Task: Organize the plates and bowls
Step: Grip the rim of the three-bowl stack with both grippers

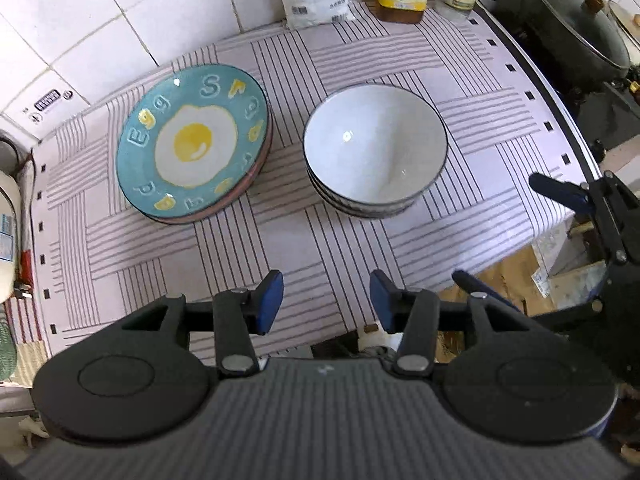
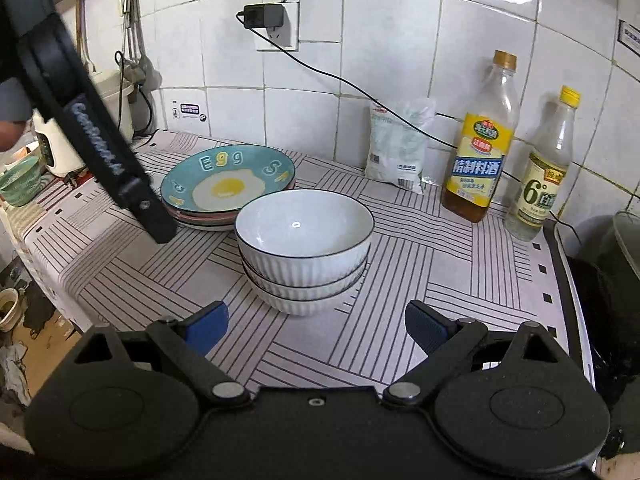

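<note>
Your left gripper (image 1: 326,300) and right gripper (image 2: 316,326) both hang with fingers apart, holding nothing. Beyond them, stacked bowls (image 2: 304,248) stand just right of the stacked plates (image 1: 194,142) on the striped cloth (image 1: 312,248).

Bare striped cloth (image 2: 360,344) lies open before the stacked bowls (image 2: 304,248); stacked plates (image 2: 228,184) just beside, bottles (image 2: 480,160) and pot (image 1: 576,28) bound the far edge.
</note>
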A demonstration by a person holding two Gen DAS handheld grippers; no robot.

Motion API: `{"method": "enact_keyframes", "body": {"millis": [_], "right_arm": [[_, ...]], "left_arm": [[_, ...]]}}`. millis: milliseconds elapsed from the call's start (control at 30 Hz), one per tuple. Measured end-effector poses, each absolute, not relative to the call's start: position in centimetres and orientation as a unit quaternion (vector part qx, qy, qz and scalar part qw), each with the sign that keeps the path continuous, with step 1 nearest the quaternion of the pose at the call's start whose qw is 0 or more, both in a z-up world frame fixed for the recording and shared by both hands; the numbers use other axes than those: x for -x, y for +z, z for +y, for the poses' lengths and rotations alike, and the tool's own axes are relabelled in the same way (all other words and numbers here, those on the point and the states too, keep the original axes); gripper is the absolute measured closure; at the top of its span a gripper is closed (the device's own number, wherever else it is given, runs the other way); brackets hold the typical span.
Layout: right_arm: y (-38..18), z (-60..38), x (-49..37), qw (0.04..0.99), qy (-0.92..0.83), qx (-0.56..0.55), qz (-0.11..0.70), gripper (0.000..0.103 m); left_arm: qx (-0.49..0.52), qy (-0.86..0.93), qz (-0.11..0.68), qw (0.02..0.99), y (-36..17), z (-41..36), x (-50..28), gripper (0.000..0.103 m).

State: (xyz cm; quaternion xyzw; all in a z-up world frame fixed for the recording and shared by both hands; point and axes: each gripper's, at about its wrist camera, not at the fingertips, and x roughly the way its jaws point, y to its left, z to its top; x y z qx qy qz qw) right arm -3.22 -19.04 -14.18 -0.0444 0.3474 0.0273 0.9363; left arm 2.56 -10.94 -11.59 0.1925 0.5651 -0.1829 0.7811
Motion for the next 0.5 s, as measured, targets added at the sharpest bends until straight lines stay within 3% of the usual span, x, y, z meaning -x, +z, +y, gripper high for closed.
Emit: {"method": "enact_keyframes", "body": {"millis": [500], "right_arm": [[-18.2,-19.2,3.1,0.949,0.035,0.035,0.31,0.006]], "left_arm": [[-0.09,-0.207,0.531,0.817,-13.6,-8.3,-4.2,0.037]]}}
